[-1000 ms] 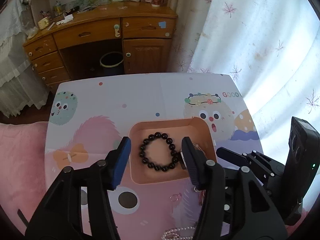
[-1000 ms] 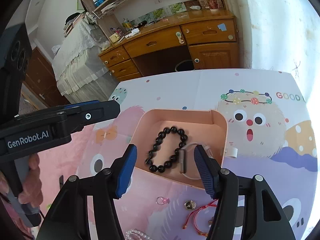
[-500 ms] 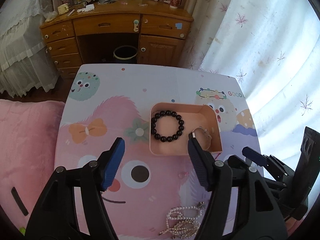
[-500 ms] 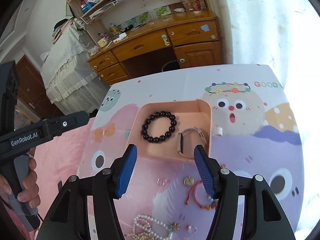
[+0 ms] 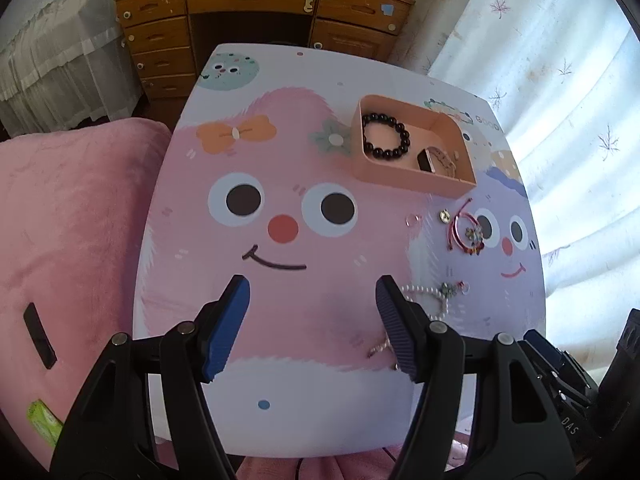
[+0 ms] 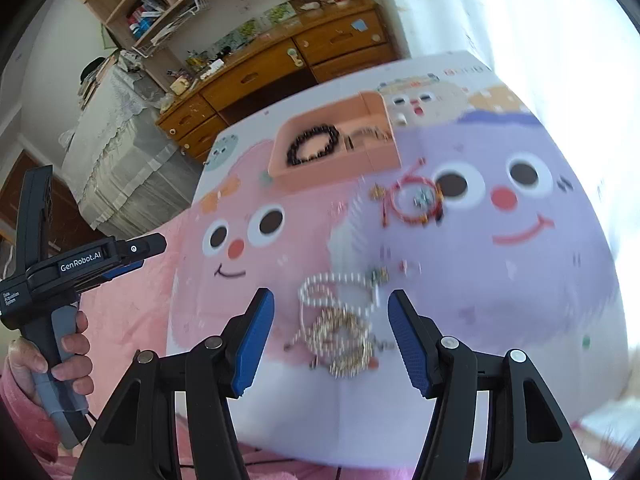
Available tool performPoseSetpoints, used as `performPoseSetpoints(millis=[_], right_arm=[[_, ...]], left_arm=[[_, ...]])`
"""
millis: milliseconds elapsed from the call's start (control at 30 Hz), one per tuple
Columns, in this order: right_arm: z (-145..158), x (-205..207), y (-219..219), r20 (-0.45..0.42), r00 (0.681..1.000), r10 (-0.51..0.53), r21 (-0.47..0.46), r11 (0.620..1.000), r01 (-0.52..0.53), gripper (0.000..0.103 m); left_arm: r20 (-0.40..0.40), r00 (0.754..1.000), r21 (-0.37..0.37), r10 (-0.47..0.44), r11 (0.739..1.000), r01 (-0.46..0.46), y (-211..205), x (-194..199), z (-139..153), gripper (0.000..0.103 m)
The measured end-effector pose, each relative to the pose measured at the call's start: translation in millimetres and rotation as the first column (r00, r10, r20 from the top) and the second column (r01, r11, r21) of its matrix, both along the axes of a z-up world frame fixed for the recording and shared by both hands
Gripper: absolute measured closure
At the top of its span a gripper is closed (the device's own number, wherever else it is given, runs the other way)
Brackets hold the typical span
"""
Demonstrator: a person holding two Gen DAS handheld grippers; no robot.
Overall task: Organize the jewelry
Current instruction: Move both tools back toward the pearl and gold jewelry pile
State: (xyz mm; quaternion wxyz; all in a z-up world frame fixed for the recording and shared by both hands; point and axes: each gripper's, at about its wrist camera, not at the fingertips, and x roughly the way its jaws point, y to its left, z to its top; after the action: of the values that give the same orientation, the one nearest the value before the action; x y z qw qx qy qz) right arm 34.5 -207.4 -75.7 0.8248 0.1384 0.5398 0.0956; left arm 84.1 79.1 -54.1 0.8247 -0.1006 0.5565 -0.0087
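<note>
A peach tray (image 5: pixel 404 178) (image 6: pixel 320 178) at the table's far right holds a black bead bracelet (image 5: pixel 386 136) (image 6: pixel 313 145) and a watch (image 5: pixel 436 160). A red cord bracelet (image 5: pixel 466 230) (image 6: pixel 414 200), a small ring (image 5: pixel 412 221) and a coin charm (image 5: pixel 443 215) lie near it. A pearl necklace (image 5: pixel 430 294) (image 6: pixel 340 292) and a gold chain (image 6: pixel 344 340) lie at the near edge. My left gripper (image 5: pixel 312 322) is open and empty over the near table. My right gripper (image 6: pixel 331 340) is open, straddling the pearl and gold pile from above.
The cartoon-print table (image 5: pixel 280 400) stands beside a pink blanket (image 5: pixel 68 240) at left. A wooden desk (image 5: pixel 256 4) and a white curtain (image 5: pixel 560 80) are behind. The right wrist view shows the left gripper (image 6: pixel 100 258) at far left.
Both grippers have drawn back from the tray toward the table's near edge. The right gripper now sits over the pearl and gold pile. Both stay open.
</note>
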Motion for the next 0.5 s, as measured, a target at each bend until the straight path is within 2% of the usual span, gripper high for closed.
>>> performPoseSetpoints(millis=[100, 267, 400, 500], right_arm=[[-6.8, -35.2, -2.5, -0.044, 0.998, -0.049, 0.014, 0.999, 0.049, 0.043], [-12.5, -67.8, -4.4, -0.098, 0.991, -0.086, 0.051, 0.995, 0.091, 0.043], [-10.6, -65.3, -2.1, -0.108, 0.992, -0.072, 0.035, 0.996, 0.077, 0.043], [-10.4, -68.0, 1.6, -0.103, 0.994, -0.046, -0.015, 0.999, 0.044, 0.043]], left_arm=[[-0.054, 0.998, -0.037, -0.023, 0.999, 0.021, -0.8, -17.4, -10.3, 0.04], [-0.128, 0.991, -0.1, -0.041, 0.995, 0.028, -7.9, -31.4, -23.4, 0.04], [-0.132, 0.987, -0.109, -0.093, 0.991, 0.079, -24.9, -35.5, -22.5, 0.039], [-0.132, 0.984, -0.105, -0.117, 0.989, 0.104, -37.7, -41.6, -26.5, 0.038]])
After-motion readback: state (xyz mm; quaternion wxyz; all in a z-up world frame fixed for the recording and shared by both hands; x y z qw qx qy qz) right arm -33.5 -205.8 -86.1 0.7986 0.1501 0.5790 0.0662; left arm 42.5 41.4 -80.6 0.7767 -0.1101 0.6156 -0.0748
